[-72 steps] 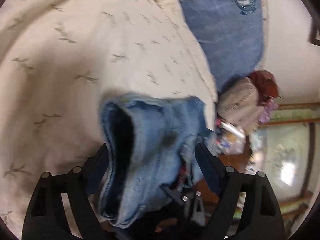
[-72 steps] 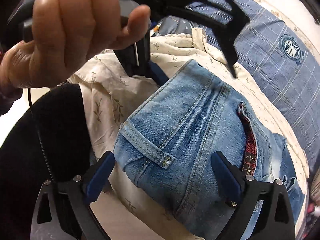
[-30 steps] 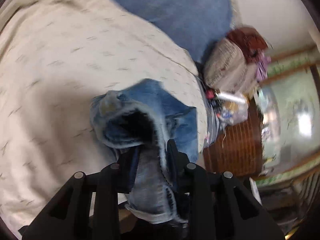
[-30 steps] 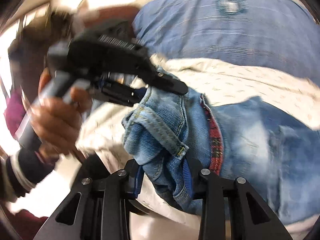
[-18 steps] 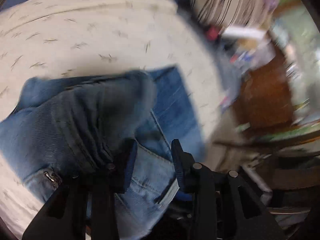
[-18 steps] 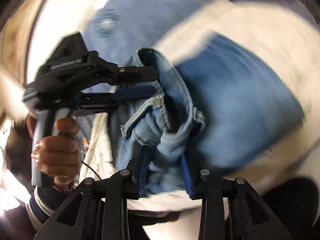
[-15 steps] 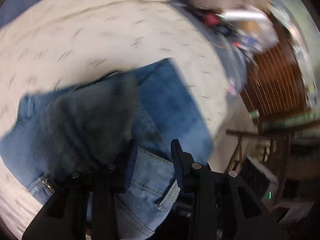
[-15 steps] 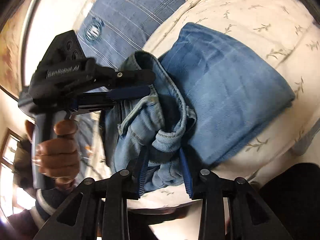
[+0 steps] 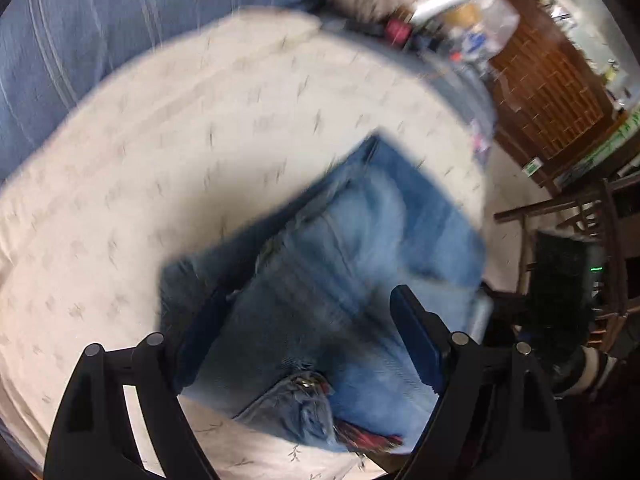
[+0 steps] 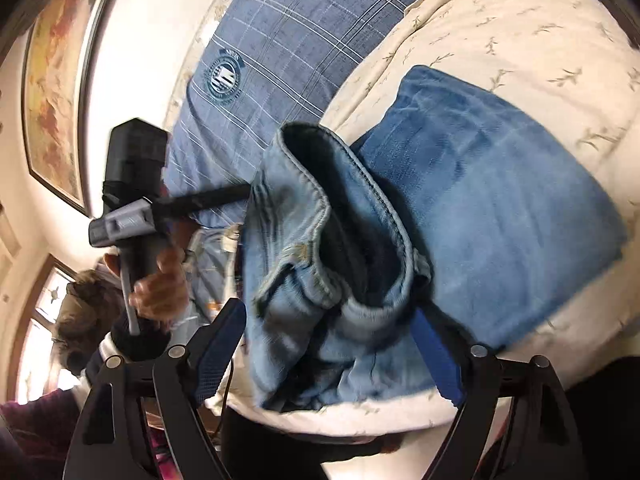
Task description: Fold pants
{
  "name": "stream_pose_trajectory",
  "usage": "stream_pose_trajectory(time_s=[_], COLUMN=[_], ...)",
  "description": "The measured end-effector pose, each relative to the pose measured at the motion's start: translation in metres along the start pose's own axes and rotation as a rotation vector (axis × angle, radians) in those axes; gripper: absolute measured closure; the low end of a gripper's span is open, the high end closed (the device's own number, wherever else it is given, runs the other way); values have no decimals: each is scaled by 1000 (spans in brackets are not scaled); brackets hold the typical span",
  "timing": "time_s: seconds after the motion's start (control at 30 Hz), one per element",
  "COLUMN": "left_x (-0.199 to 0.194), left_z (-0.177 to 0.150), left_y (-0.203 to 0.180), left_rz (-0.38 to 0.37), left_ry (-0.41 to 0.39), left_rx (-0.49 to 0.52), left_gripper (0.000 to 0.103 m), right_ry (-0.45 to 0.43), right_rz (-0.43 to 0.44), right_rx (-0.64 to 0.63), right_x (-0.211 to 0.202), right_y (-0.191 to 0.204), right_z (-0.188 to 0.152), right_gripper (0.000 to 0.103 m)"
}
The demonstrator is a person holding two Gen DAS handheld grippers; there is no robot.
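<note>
The blue denim pants (image 9: 340,264) lie folded on a cream leaf-print bedsheet (image 9: 180,128). In the left wrist view, my left gripper (image 9: 308,332) is open, its fingers spread on either side of the waistband end with its zipper and red plaid lining (image 9: 360,438). In the right wrist view, my right gripper (image 10: 332,340) is open too, with the bunched waistband (image 10: 328,248) lying loose between its fingers. The folded leg part (image 10: 500,200) lies flat beyond. The left gripper's handle and hand (image 10: 140,240) show at the left of that view.
A blue plaid pillow (image 10: 280,60) with a round crest lies behind the pants. The bed edge is close to the pants' right side. Past it are a brown wicker cabinet (image 9: 548,92), cluttered items (image 9: 460,4) and a wooden chair (image 9: 580,240).
Both grippers were shut on the waistband and carried it over onto the folded legs. Now both have opened and let go, and the pants lie folded on the sheet.
</note>
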State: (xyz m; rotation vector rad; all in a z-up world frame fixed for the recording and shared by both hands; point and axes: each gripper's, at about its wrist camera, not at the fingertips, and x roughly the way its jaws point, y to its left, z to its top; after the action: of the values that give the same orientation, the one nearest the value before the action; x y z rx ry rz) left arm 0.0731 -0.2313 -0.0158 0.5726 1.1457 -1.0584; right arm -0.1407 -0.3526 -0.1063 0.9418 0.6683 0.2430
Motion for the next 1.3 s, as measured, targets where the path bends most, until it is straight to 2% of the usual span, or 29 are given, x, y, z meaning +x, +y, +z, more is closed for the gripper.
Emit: stream_pose_trajectory(time_s=[0.03, 0.07, 0.13, 0.17, 0.2, 0.27, 0.3, 0.37, 0.4, 0.43, 0.47, 0.57, 0.73, 0.87, 1.1, 1.2, 1.3], left_x=[2, -1, -22, -38, -49, -48, -40, 3, 18, 32, 35, 28, 15, 6, -10, -18, -35], left_z=[-5, -6, -8, -7, -4, 4, 9, 16, 21, 21, 20, 21, 14, 5, 0, 1, 10], left_y=[-6, -15, -24, -30, -35, -44, -47, -50, -50, -51, -52, -57, -58, -64, -60, -56, -45], left_rz=[57, 72, 35, -6, -12, -12, -1, 100, 157, 221, 243, 252, 282, 301, 291, 348, 401], left_ry=[-29, -48, -104, -149, -182, -191, -176, -109, -84, -76, -101, -124, -134, -138, -146, -173, -213], left_rx=[18, 35, 27, 27, 32, 37, 51, 67, 67, 66, 64, 39, 19, 0, -61, -74, -94], left_gripper=[28, 36, 45, 45, 45, 40, 39, 39, 39, 36, 33, 32, 28, 26, 24, 24, 20], right_ry=[12, 9, -39, -68, -85, -105, -68, -16, -18, -38, -44, -27, -26, -17, -9, -23, -75], right_rz=[-26, -33, 17, 9, -1, -55, -83, -114, -77, -57, -56, -73, -53, -77, -98, -88, -65], right_rx=[-33, -60, -89, -108, -118, -98, -49, 56, 93, 114, 121, 73, 106, 90, 68, 63, 56], right_x=[1, -3, -27, -39, -46, -54, -46, -28, -25, -26, -27, -26, -26, -25, -25, -31, -45], right_y=[6, 12, 25, 29, 29, 13, -6, -36, -43, -44, -43, -38, -43, -37, -20, -17, -17], right_z=[1, 3, 5, 5, 5, 6, 6, 3, 1, 1, 2, 1, 1, 0, 2, 1, 1], right_gripper=[64, 66, 69, 69, 70, 70, 70, 68, 67, 65, 61, 57, 48, 41, 29, 27, 26])
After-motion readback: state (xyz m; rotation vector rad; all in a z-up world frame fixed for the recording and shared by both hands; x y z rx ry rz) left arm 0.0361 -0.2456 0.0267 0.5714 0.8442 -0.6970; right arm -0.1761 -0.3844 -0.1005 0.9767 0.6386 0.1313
